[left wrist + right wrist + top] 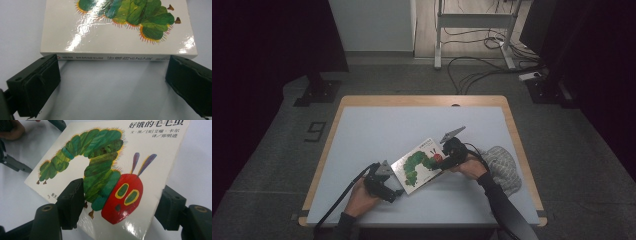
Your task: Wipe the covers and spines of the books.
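Note:
A white picture book (418, 165) with a green caterpillar and a red face on its cover lies askew on the white table (412, 125). My left gripper (396, 191) is open, low at the book's near left side. In the left gripper view its jaws (112, 82) stand wide apart just short of the printed spine of the book (112, 42). My right gripper (440, 161) is at the book's right edge. In the right gripper view its jaws (122, 205) straddle that edge of the book (100, 170), one jaw over the cover and one behind it, with room left between them.
A grey striped cloth (504, 167) lies on the table by the right forearm. The table's wooden rim (422, 100) runs along the back. Beyond it are a desk frame (472, 30) and loose cables (472, 75) on the floor.

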`<action>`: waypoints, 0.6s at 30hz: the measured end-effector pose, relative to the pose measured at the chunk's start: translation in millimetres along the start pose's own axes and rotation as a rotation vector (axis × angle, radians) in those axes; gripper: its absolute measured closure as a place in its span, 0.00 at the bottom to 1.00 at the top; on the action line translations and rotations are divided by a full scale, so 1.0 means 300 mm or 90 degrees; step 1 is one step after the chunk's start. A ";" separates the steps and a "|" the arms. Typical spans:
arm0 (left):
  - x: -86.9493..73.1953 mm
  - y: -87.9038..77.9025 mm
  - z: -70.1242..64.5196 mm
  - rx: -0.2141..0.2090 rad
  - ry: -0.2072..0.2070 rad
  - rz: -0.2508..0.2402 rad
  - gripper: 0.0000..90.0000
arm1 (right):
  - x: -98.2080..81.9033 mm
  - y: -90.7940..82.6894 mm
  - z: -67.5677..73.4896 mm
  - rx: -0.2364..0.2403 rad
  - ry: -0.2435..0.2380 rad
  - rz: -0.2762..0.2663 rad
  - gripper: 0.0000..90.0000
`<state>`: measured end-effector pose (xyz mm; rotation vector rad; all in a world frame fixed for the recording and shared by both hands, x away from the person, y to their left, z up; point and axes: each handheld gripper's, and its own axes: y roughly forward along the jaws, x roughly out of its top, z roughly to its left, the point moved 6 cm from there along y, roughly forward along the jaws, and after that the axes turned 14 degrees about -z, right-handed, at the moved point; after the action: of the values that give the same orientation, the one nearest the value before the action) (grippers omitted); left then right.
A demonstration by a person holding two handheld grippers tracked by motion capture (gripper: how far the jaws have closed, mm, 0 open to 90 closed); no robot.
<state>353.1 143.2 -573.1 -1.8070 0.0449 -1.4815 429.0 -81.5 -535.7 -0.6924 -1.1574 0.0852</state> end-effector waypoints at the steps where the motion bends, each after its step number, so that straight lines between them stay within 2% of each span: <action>1: 0.000 -0.001 0.000 0.001 -0.001 0.001 0.00 | -0.002 -0.002 0.001 0.000 -0.001 0.000 0.35; 6: 0.003 -0.007 0.004 -0.004 -0.022 0.001 0.00 | -0.012 -0.014 0.005 -0.004 -0.014 0.004 0.38; 18: 0.012 -0.016 0.007 -0.011 -0.038 -0.005 0.00 | -0.045 -0.064 0.024 -0.007 -0.033 0.002 0.44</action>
<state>354.0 146.0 -567.4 -1.8666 0.0202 -1.4355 411.8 -98.9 -534.7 -0.7051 -1.2076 0.0998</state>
